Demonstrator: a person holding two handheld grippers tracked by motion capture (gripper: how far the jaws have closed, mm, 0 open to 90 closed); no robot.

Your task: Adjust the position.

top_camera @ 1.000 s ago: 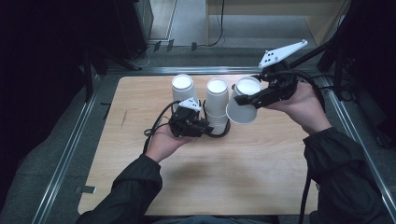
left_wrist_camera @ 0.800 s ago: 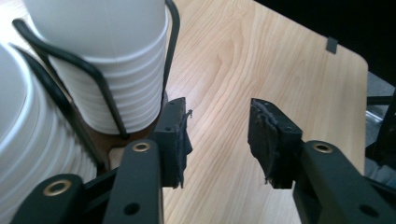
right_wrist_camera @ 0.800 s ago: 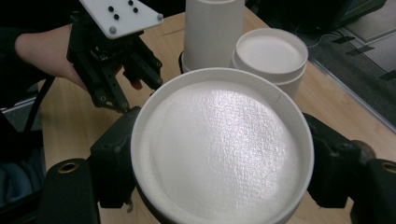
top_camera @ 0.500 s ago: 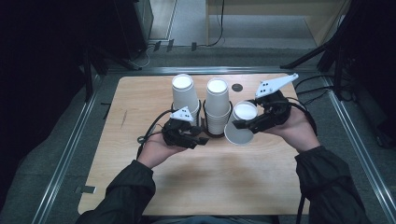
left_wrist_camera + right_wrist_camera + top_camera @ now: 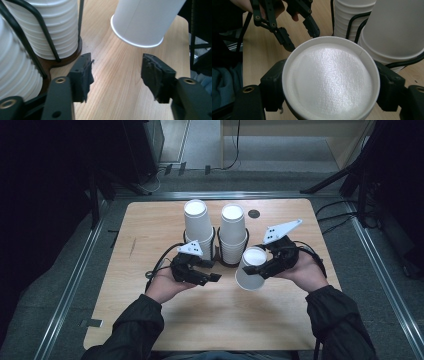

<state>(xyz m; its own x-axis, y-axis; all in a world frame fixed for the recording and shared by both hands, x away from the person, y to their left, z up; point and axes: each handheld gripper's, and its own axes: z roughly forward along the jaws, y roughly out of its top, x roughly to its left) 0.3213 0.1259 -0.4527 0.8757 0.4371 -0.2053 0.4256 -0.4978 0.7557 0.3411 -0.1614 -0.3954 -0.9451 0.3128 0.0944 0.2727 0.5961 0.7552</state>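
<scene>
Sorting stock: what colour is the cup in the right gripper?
Plain white cup, clearest in the right gripper view.

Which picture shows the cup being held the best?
The high view: the whole cup shows upside down in the right gripper. The right gripper view shows just its round bottom, and the left gripper view its rim end.

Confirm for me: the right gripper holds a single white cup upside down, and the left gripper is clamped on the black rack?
Not quite. The left gripper is open and holds nothing; the left gripper view shows its jaws apart over bare table, beside the black rack. The right gripper does hold the white cup upside down.
</scene>
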